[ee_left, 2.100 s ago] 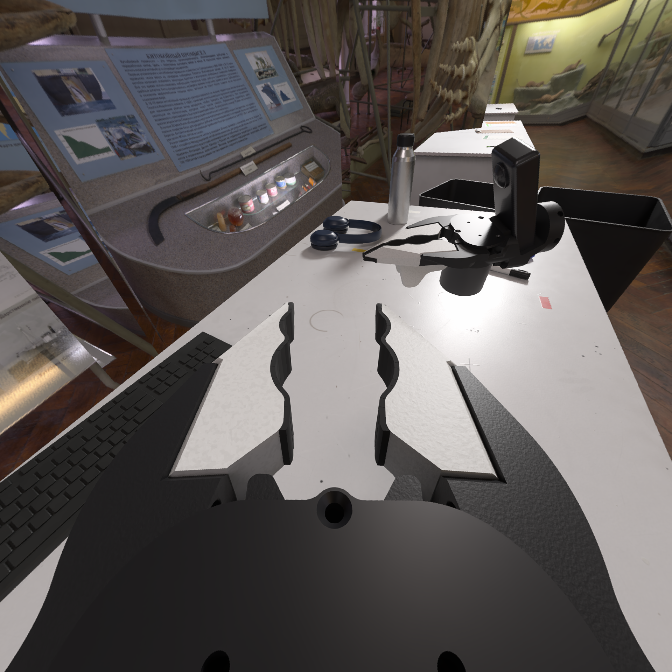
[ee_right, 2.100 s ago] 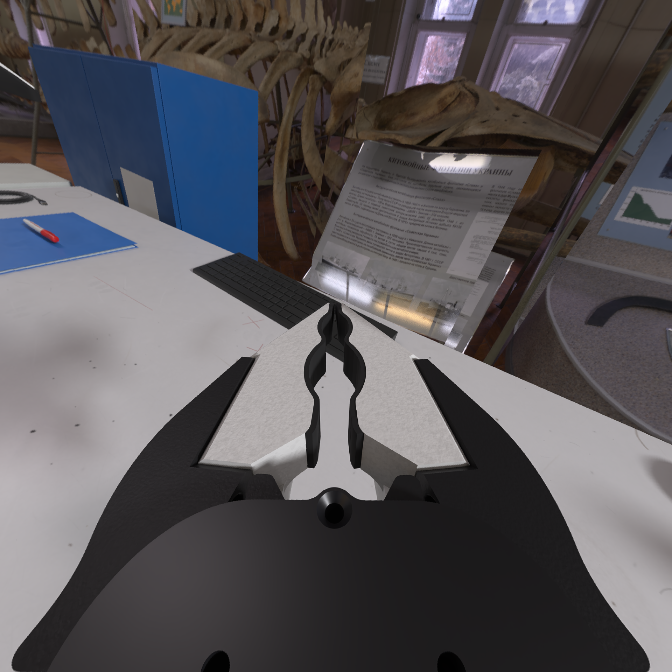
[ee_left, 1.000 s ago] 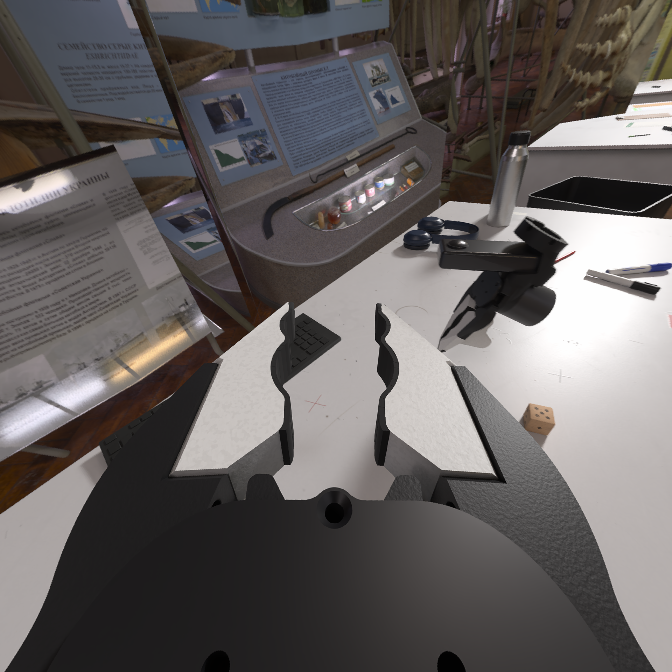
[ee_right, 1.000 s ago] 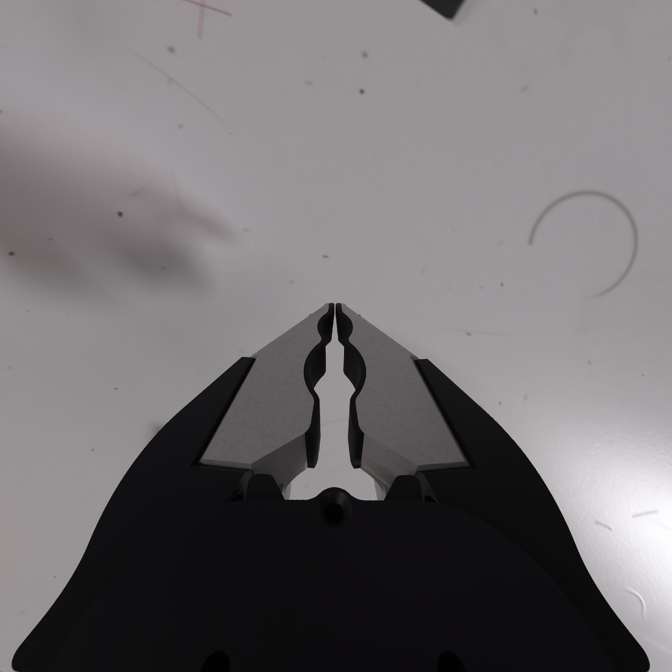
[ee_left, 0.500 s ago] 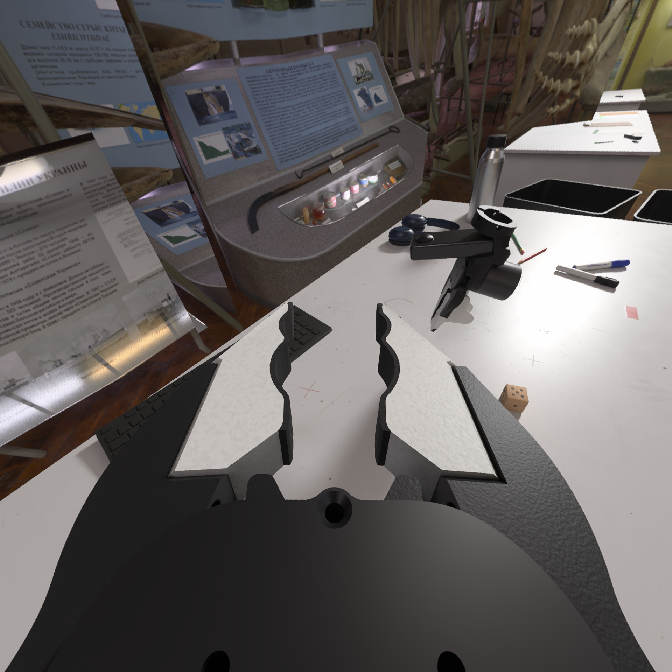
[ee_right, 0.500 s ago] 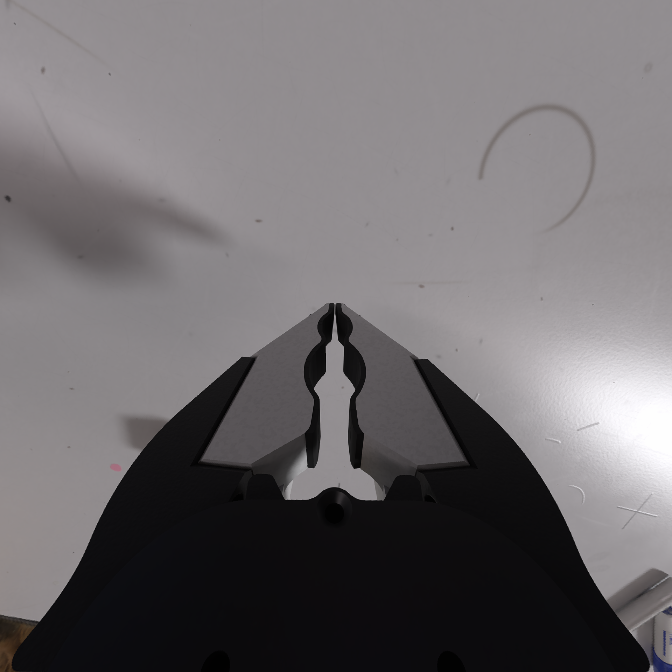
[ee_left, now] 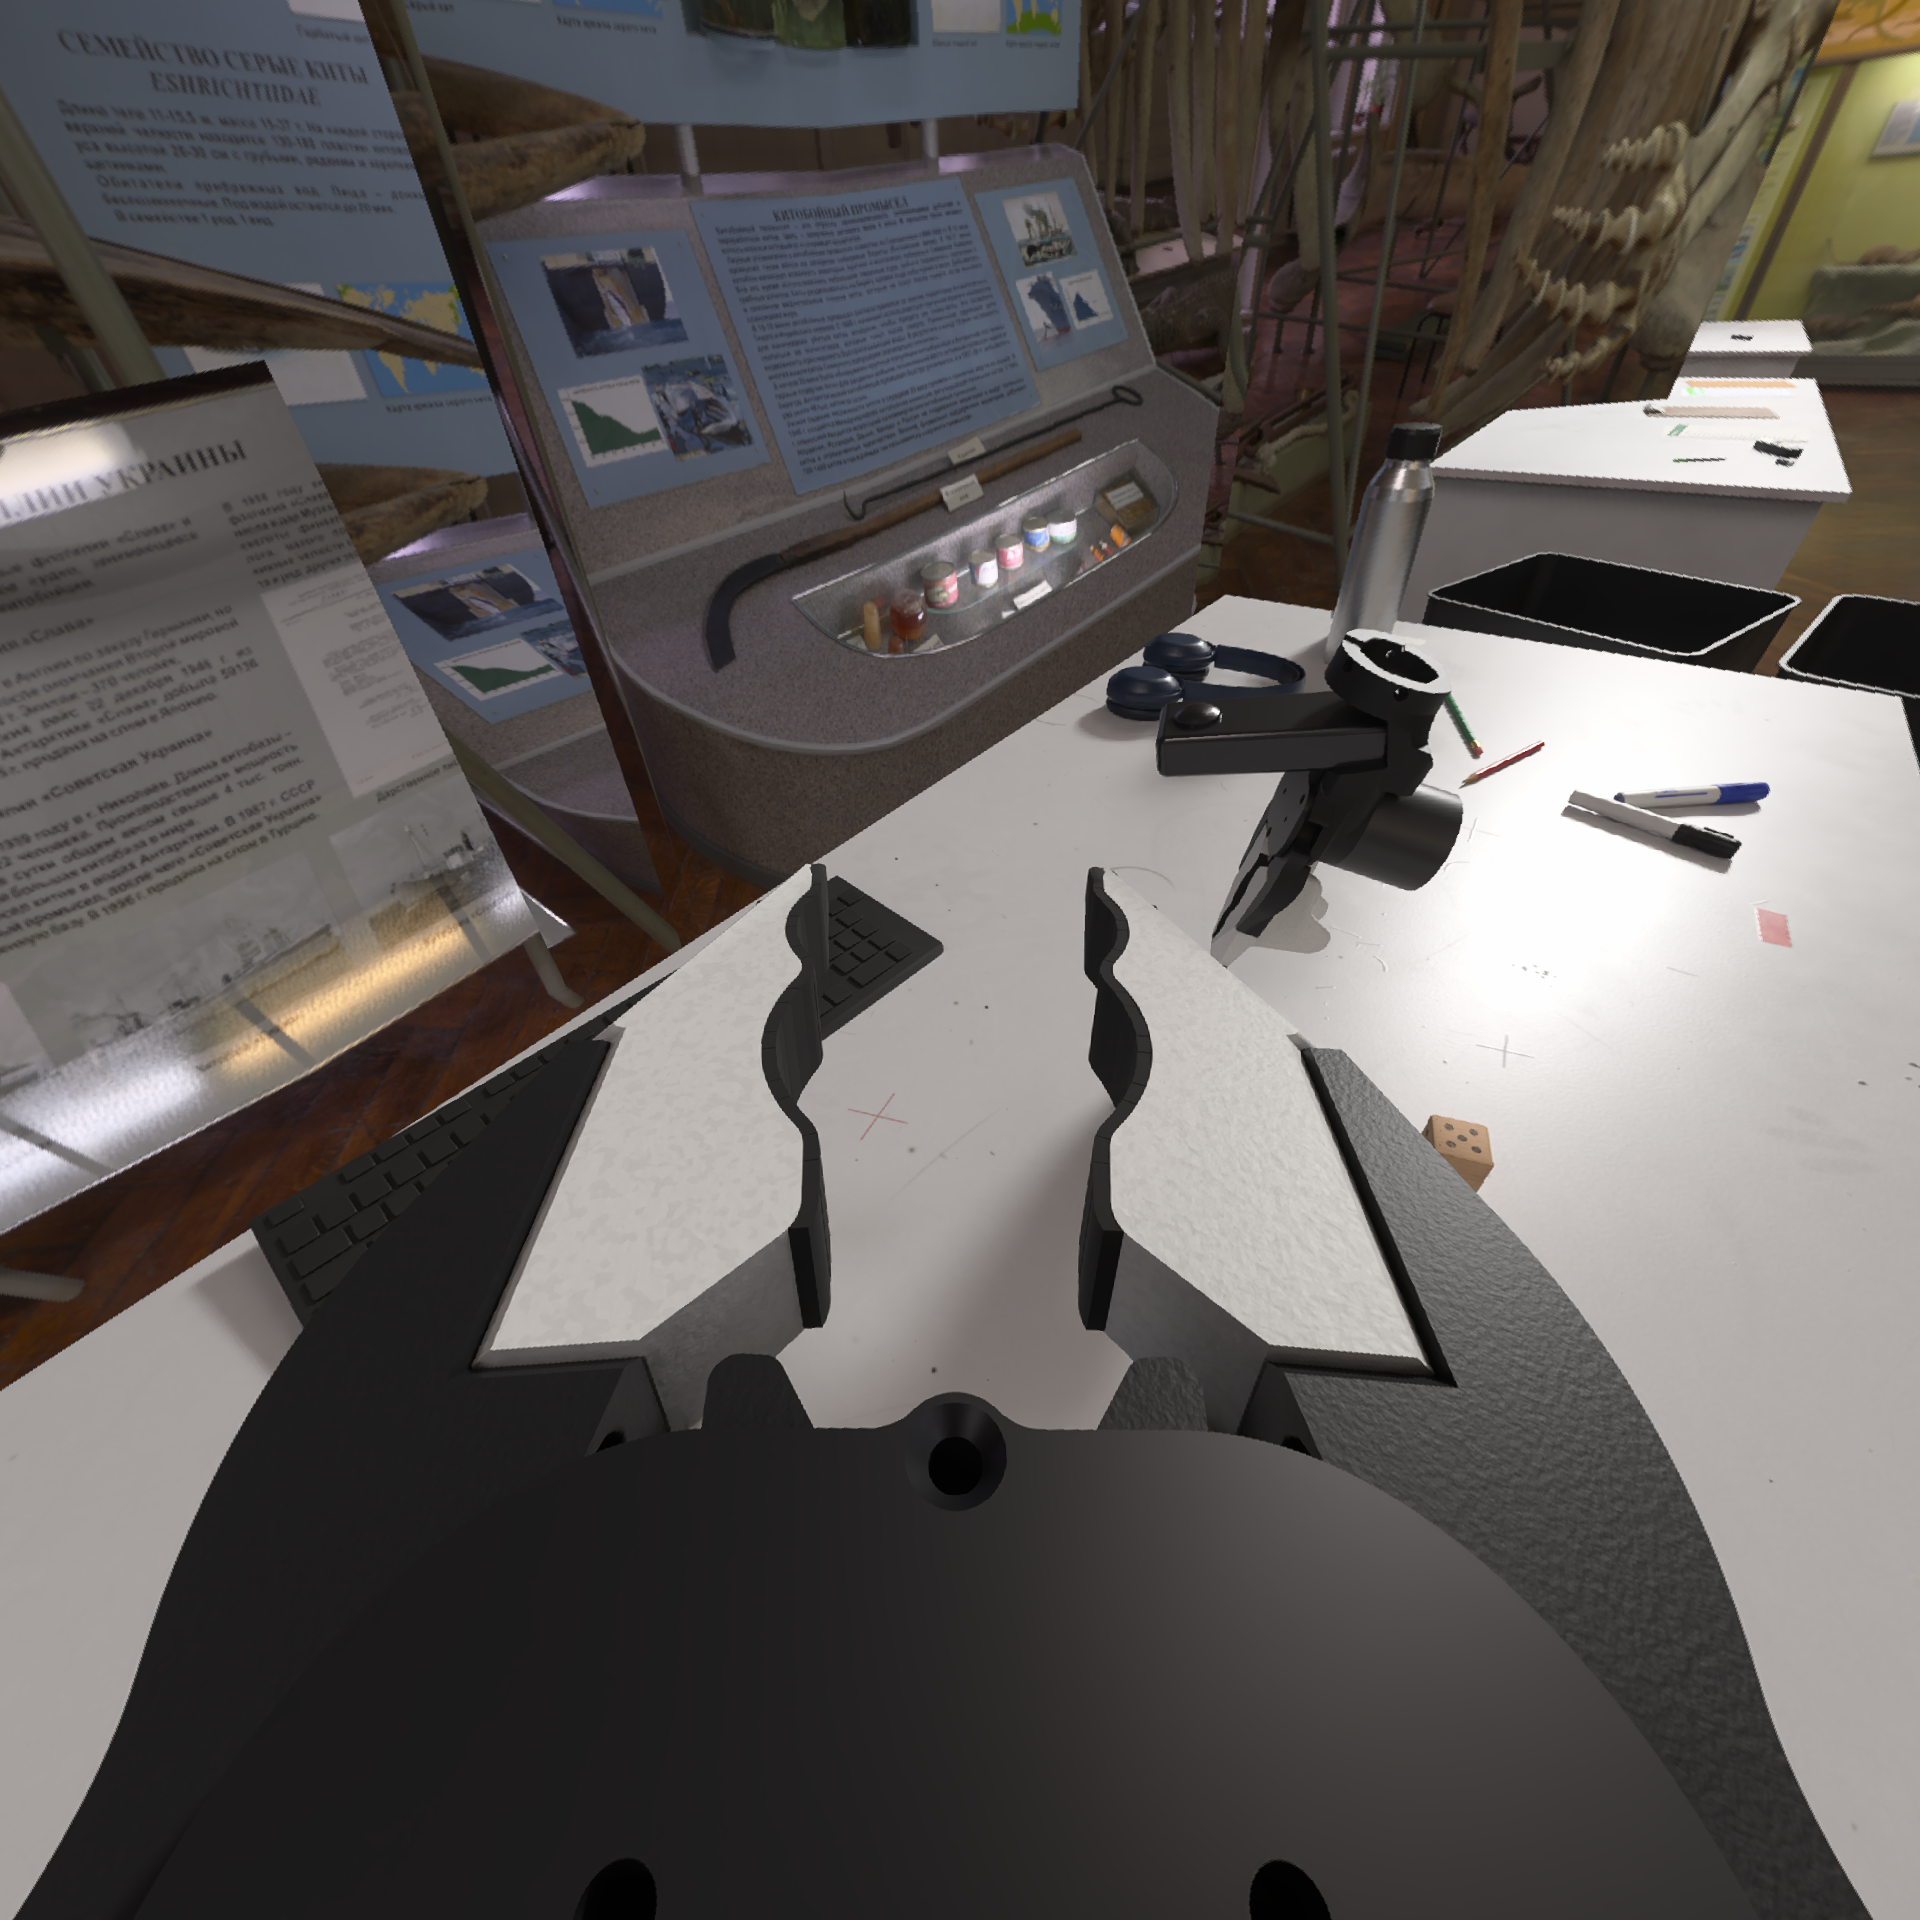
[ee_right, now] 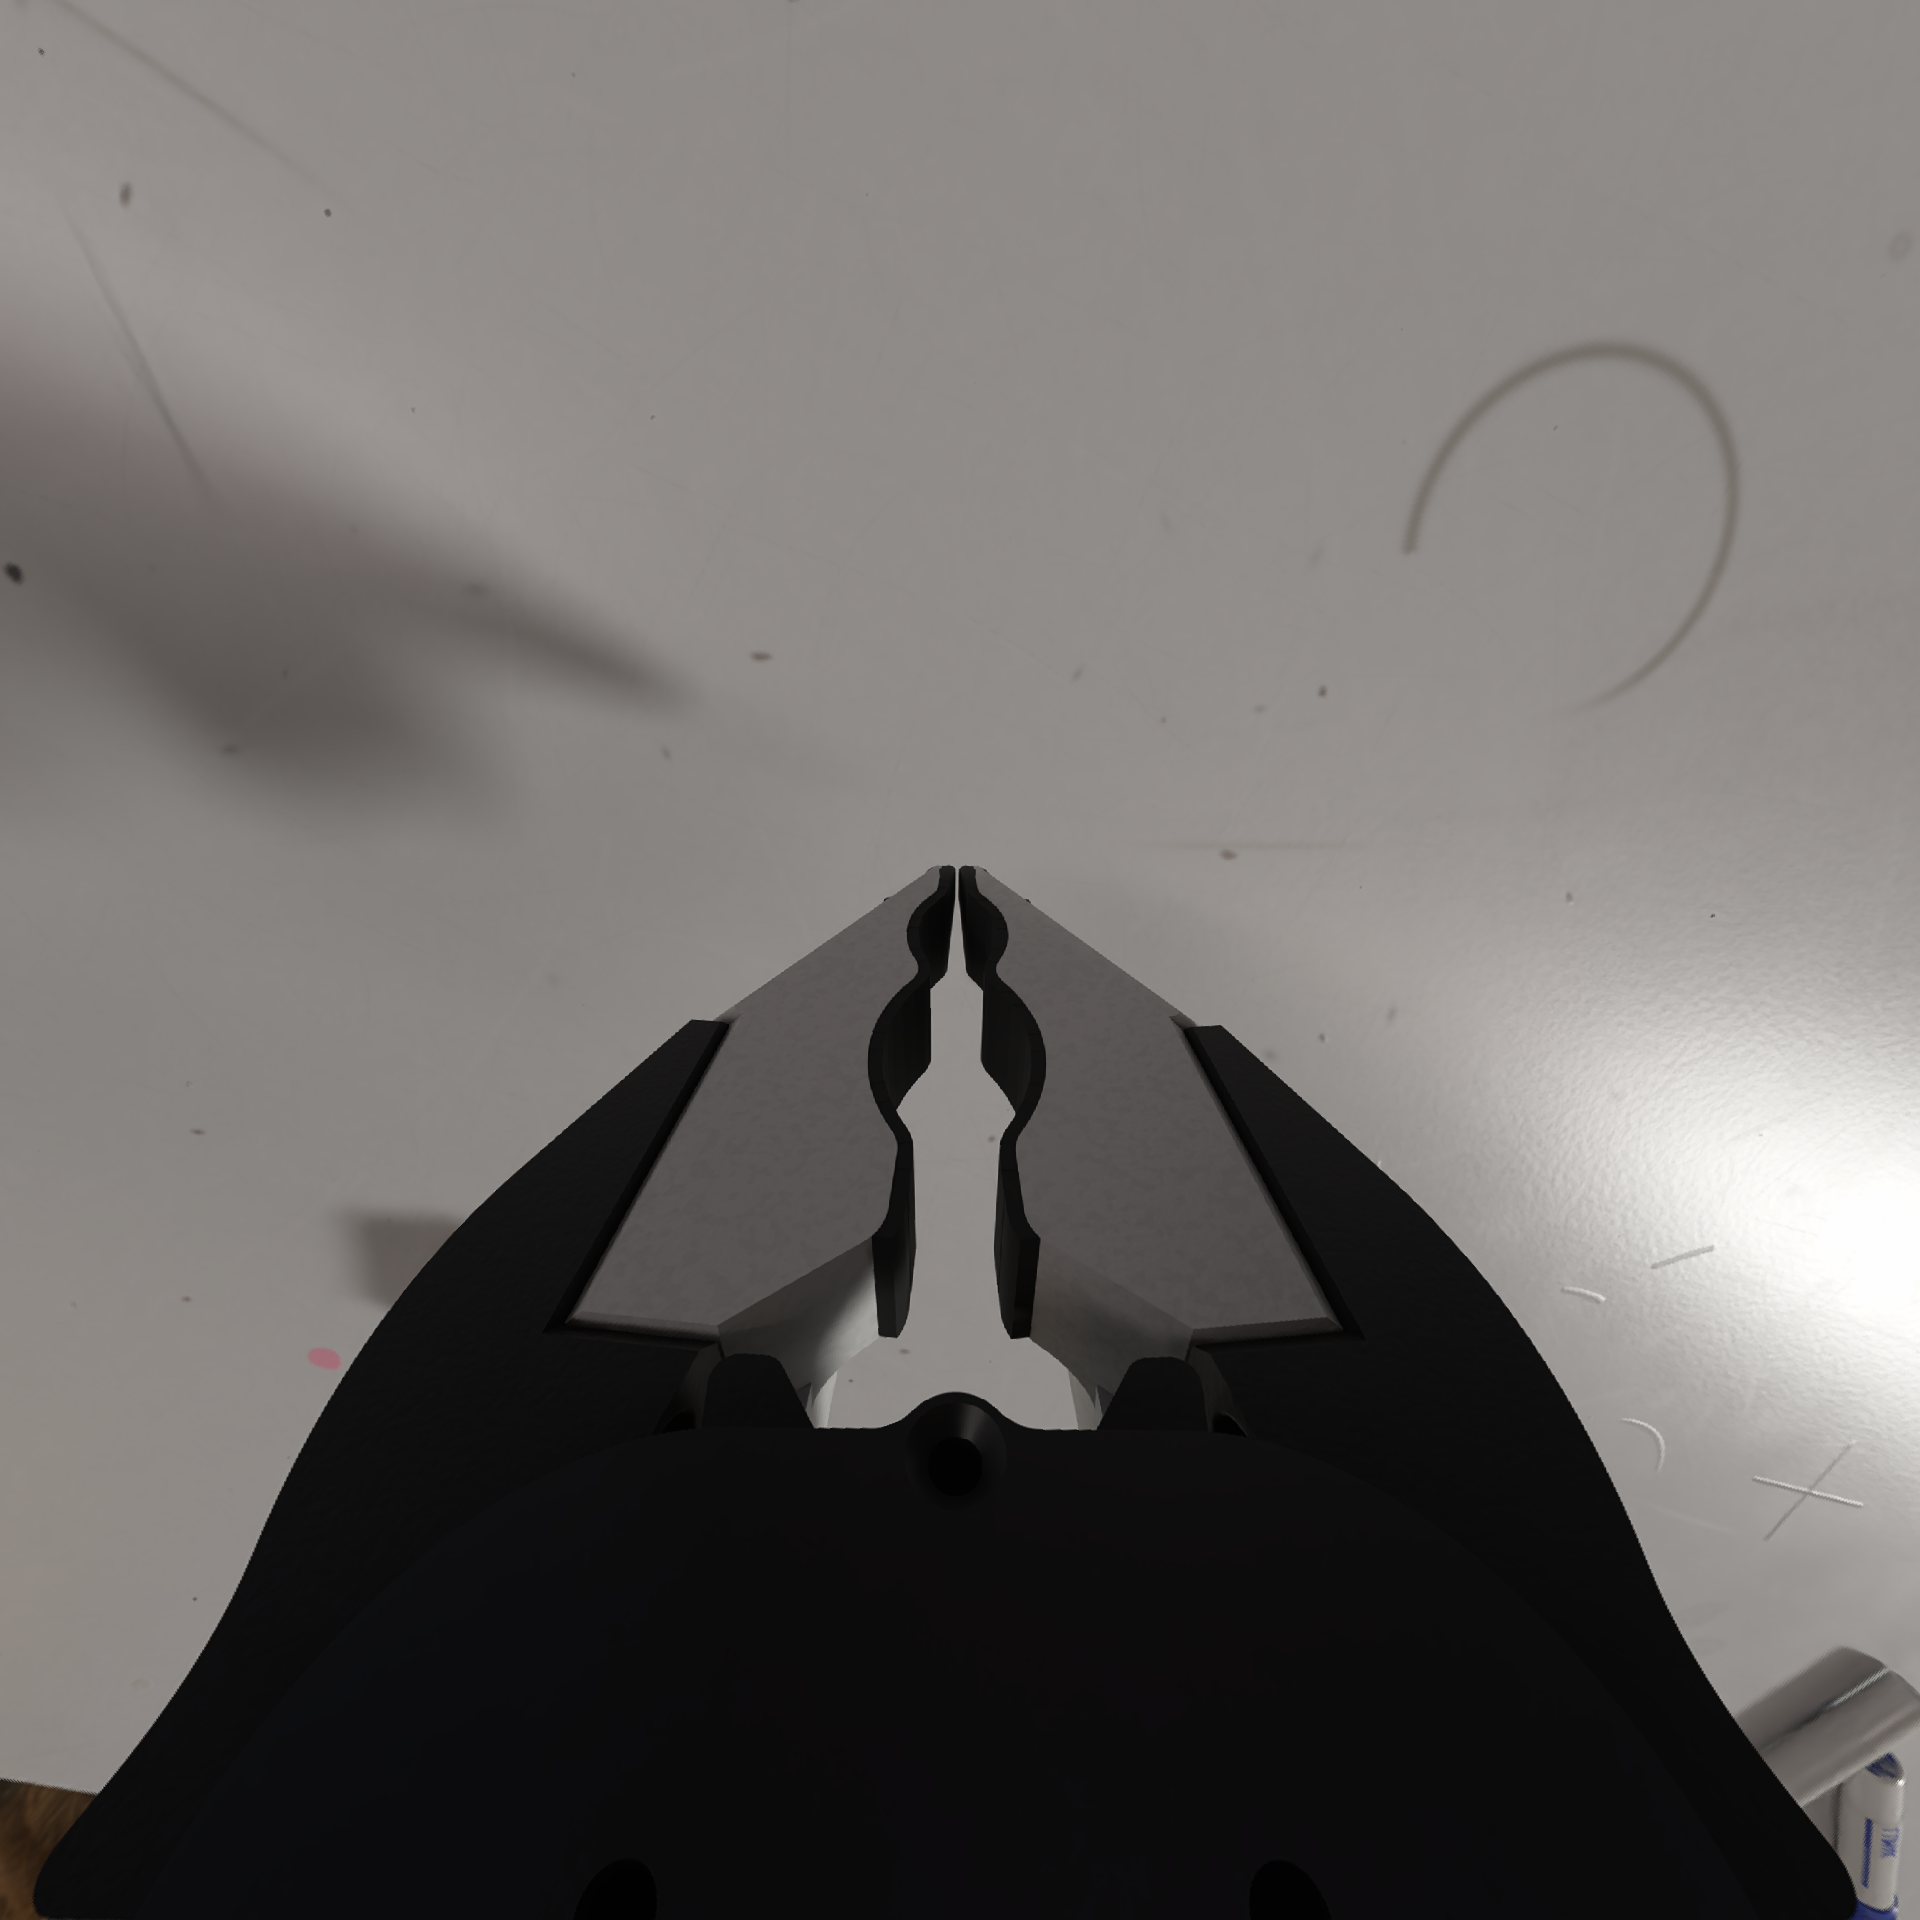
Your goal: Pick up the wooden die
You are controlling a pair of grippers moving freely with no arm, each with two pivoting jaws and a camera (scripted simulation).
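The wooden die (ee_left: 1462, 1148) lies on the white table (ee_left: 1621, 1195), just right of my left gripper's right finger, partly hidden behind the gripper body. My left gripper (ee_left: 951, 894) is open and empty above the table. My right gripper (ee_right: 957, 871) is shut and empty, pointing straight down at bare table; the die is not in the right wrist view. The right gripper also shows in the left wrist view (ee_left: 1242, 925), farther back, tips down near the table.
A black keyboard (ee_left: 862, 951) lies at the table's left edge. Navy headphones (ee_left: 1184, 675), a steel bottle (ee_left: 1387, 530), pencils and markers (ee_left: 1652, 821) lie farther back. Black bins (ee_left: 1600, 613) stand beyond the table. A marker (ee_right: 1881, 1829) shows at bottom right.
My left gripper swung a little, so the die sits slightly nearer its right finger. The right gripper stays shut, pointing down, and shifted slightly over the table.
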